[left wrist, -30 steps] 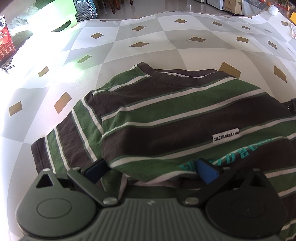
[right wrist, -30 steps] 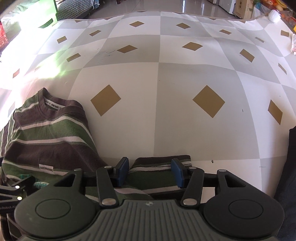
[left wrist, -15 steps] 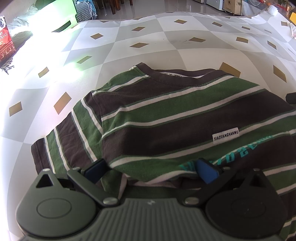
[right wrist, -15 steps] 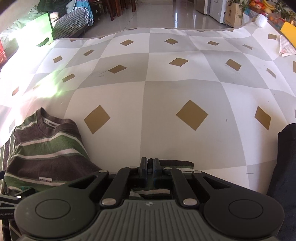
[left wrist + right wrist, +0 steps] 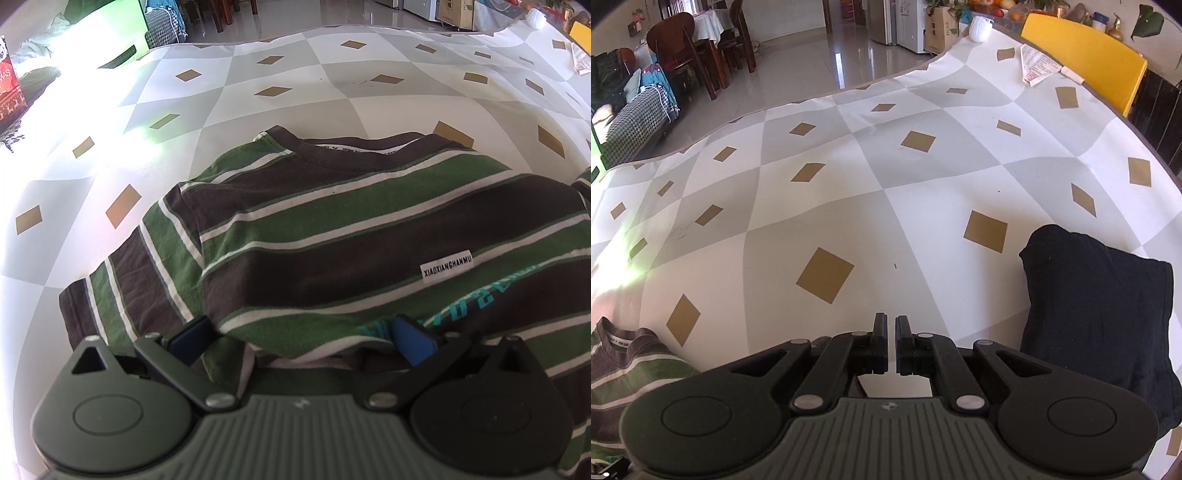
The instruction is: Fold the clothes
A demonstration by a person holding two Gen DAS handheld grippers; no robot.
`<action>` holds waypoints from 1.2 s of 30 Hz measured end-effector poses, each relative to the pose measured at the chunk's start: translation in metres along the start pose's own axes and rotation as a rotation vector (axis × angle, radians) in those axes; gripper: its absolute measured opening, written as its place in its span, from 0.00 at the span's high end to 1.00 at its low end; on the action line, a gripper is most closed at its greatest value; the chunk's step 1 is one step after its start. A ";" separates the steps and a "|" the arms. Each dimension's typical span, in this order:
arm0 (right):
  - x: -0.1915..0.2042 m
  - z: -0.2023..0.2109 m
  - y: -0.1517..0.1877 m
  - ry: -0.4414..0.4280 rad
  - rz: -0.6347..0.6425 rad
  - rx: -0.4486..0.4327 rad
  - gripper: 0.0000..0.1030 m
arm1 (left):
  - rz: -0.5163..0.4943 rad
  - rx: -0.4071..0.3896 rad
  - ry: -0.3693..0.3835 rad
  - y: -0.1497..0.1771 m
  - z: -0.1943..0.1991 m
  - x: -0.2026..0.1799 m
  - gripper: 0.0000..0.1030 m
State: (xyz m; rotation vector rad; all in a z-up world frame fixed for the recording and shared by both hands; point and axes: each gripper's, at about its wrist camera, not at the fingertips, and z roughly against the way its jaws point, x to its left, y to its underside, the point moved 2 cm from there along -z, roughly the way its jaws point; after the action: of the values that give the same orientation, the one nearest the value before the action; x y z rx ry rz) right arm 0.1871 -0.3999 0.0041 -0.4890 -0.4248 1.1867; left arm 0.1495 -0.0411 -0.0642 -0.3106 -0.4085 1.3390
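My left gripper [image 5: 299, 334] spread wide around striped shirt [image 5: 369, 236] hem at near table edge, not pinching. My right gripper [image 5: 891, 345] clenched, empty. Advice: pinch both hem layers, fold toward collar [image 5: 354, 153] evenly.

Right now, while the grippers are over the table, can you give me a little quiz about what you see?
1. True or false: the right gripper has its jaws shut.
2. What lies on the tablecloth to the right of that gripper? A) a dark folded garment B) a red towel C) a blue cup
3. Fill in: the white label on the striped shirt reads ____.

Key: 1 true; 2 A; 3 XIAOXIANGHANMU
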 end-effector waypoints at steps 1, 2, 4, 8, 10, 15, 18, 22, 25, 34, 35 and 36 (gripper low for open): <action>-0.001 0.001 0.001 -0.022 -0.002 0.000 0.95 | -0.001 0.003 0.002 0.001 0.000 0.000 0.00; 0.000 0.001 0.001 -0.046 0.001 0.001 0.94 | -0.004 0.005 0.004 0.002 0.001 0.001 0.00; 0.004 0.003 0.001 -0.111 0.003 0.006 0.85 | -0.009 0.010 0.008 0.005 0.002 0.002 0.00; 0.018 0.005 0.002 -0.213 0.007 0.005 0.68 | -0.018 0.025 0.017 0.008 0.004 0.003 0.00; 0.026 0.005 0.002 -0.232 0.029 0.006 0.62 | -0.022 0.028 0.023 0.010 0.005 0.004 0.00; 0.038 -0.007 0.005 -0.197 0.074 0.029 0.58 | -0.017 0.030 0.030 0.010 0.005 0.006 0.00; 0.039 -0.014 0.004 -0.221 0.064 0.045 0.56 | -0.013 0.035 0.025 0.008 0.004 0.005 0.00; 0.045 -0.021 0.006 -0.230 0.079 0.066 0.54 | -0.010 0.037 0.026 0.007 0.003 0.005 0.00; 0.050 -0.028 0.009 -0.235 0.091 0.106 0.52 | -0.009 0.036 0.028 0.008 0.004 0.006 0.00; 0.069 -0.036 0.030 -0.214 0.233 0.165 0.52 | -0.006 0.034 0.027 0.009 0.003 0.006 0.00; 0.068 -0.035 0.030 -0.213 0.228 0.161 0.54 | -0.006 0.033 0.027 0.009 0.003 0.006 0.00; 0.067 -0.035 0.030 -0.208 0.222 0.158 0.56 | -0.006 0.032 0.026 0.009 0.003 0.006 0.00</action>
State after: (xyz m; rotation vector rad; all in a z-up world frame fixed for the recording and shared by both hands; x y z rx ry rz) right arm 0.2051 -0.3327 -0.0376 -0.2817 -0.4585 1.4803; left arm 0.1411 -0.0337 -0.0645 -0.3000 -0.3655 1.3329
